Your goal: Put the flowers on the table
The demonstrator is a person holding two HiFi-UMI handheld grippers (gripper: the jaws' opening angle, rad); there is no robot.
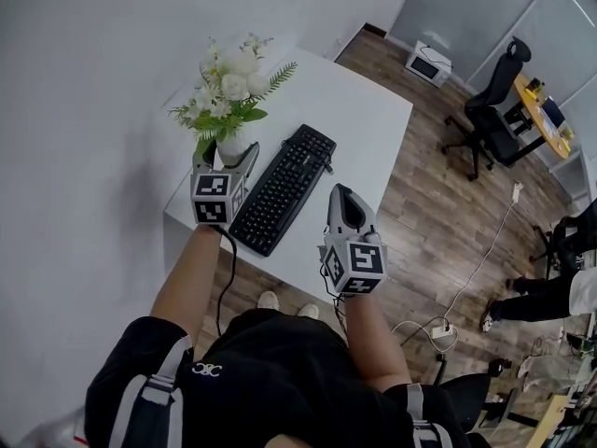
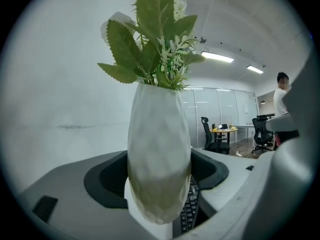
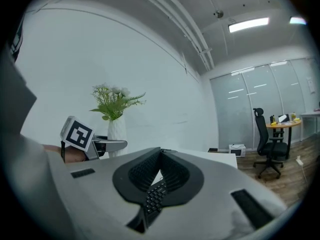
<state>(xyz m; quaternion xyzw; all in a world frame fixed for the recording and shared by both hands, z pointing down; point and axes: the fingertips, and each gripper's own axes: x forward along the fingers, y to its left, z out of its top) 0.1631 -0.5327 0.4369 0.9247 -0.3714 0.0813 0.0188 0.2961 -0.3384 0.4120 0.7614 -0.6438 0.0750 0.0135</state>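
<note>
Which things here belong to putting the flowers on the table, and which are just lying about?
Job in hand:
- flowers
- vase, gripped by the left hand-held gripper
- table

Lying about:
- keyboard
- microwave on the floor
- chair
- right hand-held gripper, shut and empty

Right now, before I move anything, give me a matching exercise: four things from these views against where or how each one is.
Things:
1. vase
2. keyboard
3. right gripper
4. microwave

Place or state:
A. on the floor
B. shut, nothing in it
C. inside the left gripper
D. lying flat on the white table

Pairs: 1-C, 2-D, 3-B, 4-A
</note>
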